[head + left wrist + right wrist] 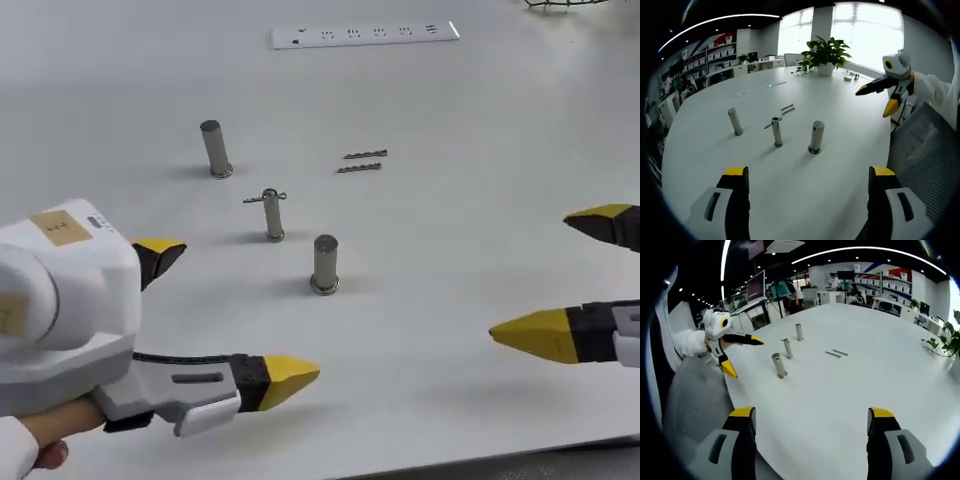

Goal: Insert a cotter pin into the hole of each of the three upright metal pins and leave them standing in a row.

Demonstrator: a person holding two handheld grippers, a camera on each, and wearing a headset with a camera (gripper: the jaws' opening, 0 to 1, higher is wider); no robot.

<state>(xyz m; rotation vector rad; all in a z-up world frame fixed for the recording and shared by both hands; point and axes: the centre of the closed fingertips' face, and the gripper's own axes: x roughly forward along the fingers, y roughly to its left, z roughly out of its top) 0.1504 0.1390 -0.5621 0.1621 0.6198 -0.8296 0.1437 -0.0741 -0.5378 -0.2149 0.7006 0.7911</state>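
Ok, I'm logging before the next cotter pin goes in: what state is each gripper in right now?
left yellow-tipped gripper: open, holding nothing.
right yellow-tipped gripper: open, holding nothing.

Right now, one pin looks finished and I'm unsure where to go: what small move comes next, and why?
Probably bring the right tongs to the two loose cotter pins and pick one up. The middle pin already carries a cotter pin; the far pin and near pin carry none. The right tongs are open and empty, as are the left tongs.
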